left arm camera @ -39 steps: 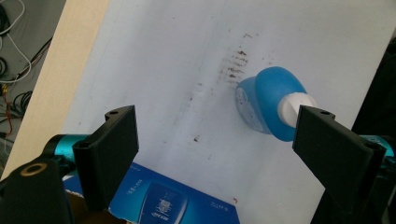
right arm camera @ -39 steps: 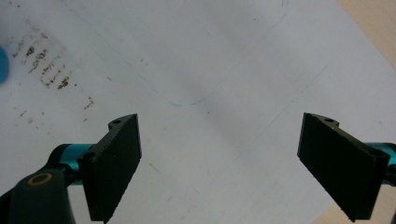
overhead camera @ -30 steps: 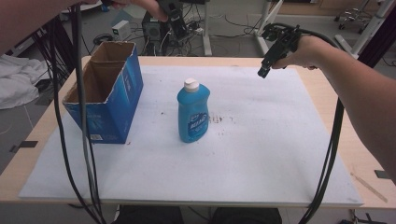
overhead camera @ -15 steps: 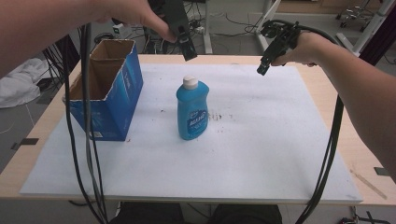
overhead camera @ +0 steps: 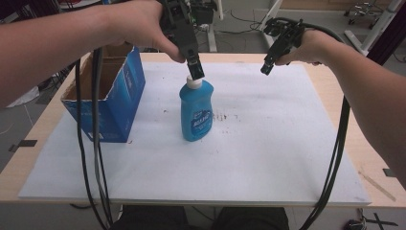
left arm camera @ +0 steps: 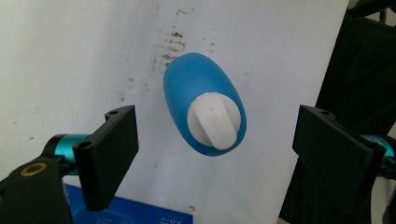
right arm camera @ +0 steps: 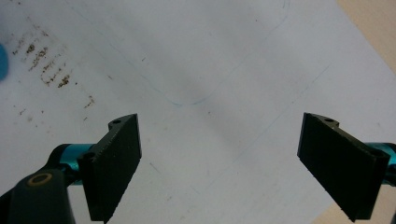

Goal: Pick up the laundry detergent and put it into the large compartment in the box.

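A blue dish-soap bottle (overhead camera: pixel 196 111) with a white cap (overhead camera: pixel 194 82) stands upright near the middle of the white sheet (overhead camera: pixel 268 143). My left gripper (overhead camera: pixel 195 64) hangs just above the cap, pointing down. From the left gripper view I look straight down on the bottle (left arm camera: pixel 203 103) and its cap (left arm camera: pixel 214 120), which lie between the wide-apart jaws of the left gripper (left arm camera: pixel 217 156), untouched. My right gripper (overhead camera: pixel 266 67) hovers over the far right part of the sheet, and in its own view the right gripper (right arm camera: pixel 219 161) is open over bare white sheet (right arm camera: pixel 224 70).
An open blue cardboard box (overhead camera: pixel 107 93) stands at the left of the sheet. Black cables (overhead camera: pixel 93 158) hang from the left hand across the front left; another cable (overhead camera: pixel 335 158) drops along the right side. Brown smudges (overhead camera: pixel 225 116) mark the sheet beside the bottle.
My left gripper has come from the far edge near the box toward me and down, ending just above the bottle's cap. The right gripper has hardly moved.
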Demonstrator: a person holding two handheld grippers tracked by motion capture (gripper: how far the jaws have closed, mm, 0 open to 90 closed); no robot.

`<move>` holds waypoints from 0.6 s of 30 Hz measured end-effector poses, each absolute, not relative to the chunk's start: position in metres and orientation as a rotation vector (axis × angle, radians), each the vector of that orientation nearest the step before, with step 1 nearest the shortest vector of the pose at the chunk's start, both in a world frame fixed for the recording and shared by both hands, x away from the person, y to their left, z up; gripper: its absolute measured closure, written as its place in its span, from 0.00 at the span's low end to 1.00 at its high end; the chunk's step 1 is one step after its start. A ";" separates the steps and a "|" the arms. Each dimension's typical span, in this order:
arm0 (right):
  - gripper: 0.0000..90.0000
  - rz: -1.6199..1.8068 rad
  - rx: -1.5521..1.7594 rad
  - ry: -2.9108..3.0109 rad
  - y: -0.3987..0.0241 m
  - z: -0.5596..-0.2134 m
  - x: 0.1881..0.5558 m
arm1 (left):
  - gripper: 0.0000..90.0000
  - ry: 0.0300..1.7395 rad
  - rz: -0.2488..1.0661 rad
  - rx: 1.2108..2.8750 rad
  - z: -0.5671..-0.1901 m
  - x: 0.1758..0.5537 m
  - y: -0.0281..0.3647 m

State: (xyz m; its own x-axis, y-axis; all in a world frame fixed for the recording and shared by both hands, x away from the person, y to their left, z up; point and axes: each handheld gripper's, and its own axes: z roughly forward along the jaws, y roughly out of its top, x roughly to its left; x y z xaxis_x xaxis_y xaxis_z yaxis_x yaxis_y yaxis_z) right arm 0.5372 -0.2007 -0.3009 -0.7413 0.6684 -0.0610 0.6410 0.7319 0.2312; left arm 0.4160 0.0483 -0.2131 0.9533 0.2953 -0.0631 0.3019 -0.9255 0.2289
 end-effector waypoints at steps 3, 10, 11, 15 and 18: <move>0.14 0.291 1.062 2.792 -0.201 -0.302 0.538 | 0.16 0.447 -0.050 2.886 -0.222 0.416 0.046; 0.14 0.293 1.067 2.793 -0.202 -0.303 0.538 | 0.16 0.456 -0.080 2.903 -0.242 0.416 0.041; 0.14 0.294 1.067 2.794 -0.203 -0.303 0.538 | 0.16 0.454 -0.078 2.905 -0.244 0.416 0.041; 0.14 0.296 1.065 2.793 -0.203 -0.303 0.538 | 0.16 0.462 -0.081 2.911 -0.251 0.417 0.039; 0.14 0.294 1.068 2.792 -0.203 -0.304 0.538 | 0.16 0.471 -0.086 2.917 -0.258 0.417 0.038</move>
State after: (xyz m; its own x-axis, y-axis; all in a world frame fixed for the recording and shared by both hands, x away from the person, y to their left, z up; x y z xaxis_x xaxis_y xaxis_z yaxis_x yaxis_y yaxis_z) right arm 0.5383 -0.2030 -0.3036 -0.7389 0.6713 -0.0590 0.6443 0.7294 0.2300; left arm 0.4171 0.0382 -0.2584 0.9480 0.3063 -0.0862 0.3170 -0.9325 0.1731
